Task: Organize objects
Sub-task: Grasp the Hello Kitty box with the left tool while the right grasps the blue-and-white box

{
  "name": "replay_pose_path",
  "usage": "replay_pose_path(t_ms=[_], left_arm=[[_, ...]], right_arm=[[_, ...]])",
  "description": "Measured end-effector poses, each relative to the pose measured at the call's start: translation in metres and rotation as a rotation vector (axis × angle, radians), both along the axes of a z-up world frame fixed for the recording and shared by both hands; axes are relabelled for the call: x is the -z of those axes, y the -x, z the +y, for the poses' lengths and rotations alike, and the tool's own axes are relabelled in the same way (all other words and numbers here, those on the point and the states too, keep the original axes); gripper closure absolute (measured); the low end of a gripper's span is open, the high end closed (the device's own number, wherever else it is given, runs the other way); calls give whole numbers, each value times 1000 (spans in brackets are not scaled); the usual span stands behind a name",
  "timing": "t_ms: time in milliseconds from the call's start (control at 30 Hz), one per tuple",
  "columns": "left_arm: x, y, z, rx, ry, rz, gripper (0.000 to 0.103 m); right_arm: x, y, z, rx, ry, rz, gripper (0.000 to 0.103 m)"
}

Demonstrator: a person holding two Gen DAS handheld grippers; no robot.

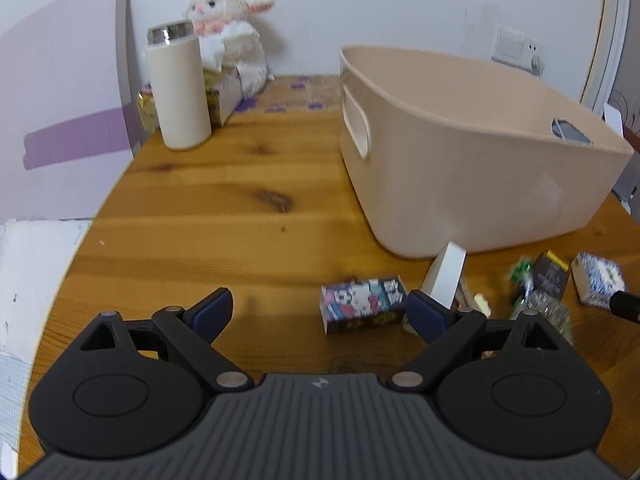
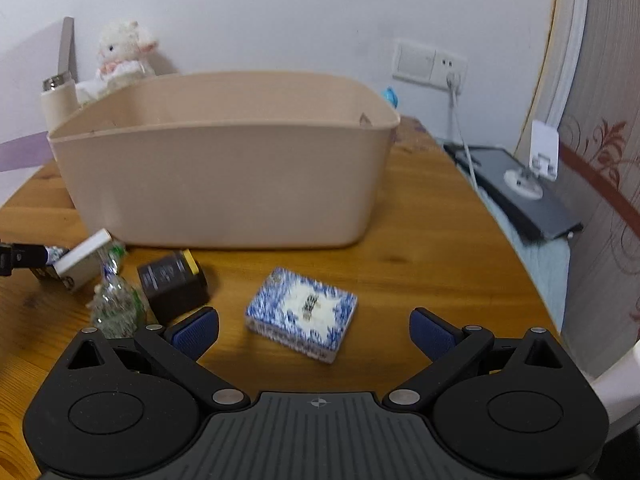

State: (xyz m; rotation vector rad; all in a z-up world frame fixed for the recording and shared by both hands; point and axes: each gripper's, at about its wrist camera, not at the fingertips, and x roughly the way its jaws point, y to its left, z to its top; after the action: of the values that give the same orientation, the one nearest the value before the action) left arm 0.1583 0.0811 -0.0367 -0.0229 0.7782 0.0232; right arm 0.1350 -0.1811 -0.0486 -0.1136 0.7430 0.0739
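A beige plastic bin (image 1: pixel 472 152) stands on the wooden table (image 1: pixel 240 208); it also shows in the right wrist view (image 2: pixel 224 168). My left gripper (image 1: pixel 320 312) is open, and a colourful cartoon box (image 1: pixel 362 304) lies flat just ahead between its fingers. A white box (image 1: pixel 446 276) leans beside it. My right gripper (image 2: pixel 314 332) is open, with a blue-and-white patterned box (image 2: pixel 302 314) lying between its fingers. A dark box with a yellow end (image 2: pixel 172 284), a clear wrapped packet (image 2: pixel 116 306) and the white box (image 2: pixel 82 258) lie to its left.
A cream thermos (image 1: pixel 178 88), a white plush lamb (image 1: pixel 232 28) and a tissue box (image 1: pixel 224 92) stand at the back left. A wall socket with a cable (image 2: pixel 452 76) and a dark flat device (image 2: pixel 520 192) lie right of the table edge.
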Motion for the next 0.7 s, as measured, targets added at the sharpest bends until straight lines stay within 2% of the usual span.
replay_pose_path(t_ms=[267,367,433,467,500,600,700], left_arm=[[14,-12,0,-5,70,24,9],[20,-17,-3,-13,68,46,10],[22,-18,-6,-20,46,32,12],[22,-17,-7,-21,37,27,16],[21,-17,-8,-20,29,20,26],[18,-16,-9,-15,-2,12,44],[17,-16,-8,-16,-10,12,50]], right_arm=[[17,-13,1,19,-9,34,0],[23,-19,3,28,-17,38,0],[27,-22,3,27,-27,32,1],[28,-23,4,28,-30,27,4],[29,-24,5,30,-30,25,7],[32,-27,7,31,-39,27,18],[33,-27,6,22,-68,25,28]])
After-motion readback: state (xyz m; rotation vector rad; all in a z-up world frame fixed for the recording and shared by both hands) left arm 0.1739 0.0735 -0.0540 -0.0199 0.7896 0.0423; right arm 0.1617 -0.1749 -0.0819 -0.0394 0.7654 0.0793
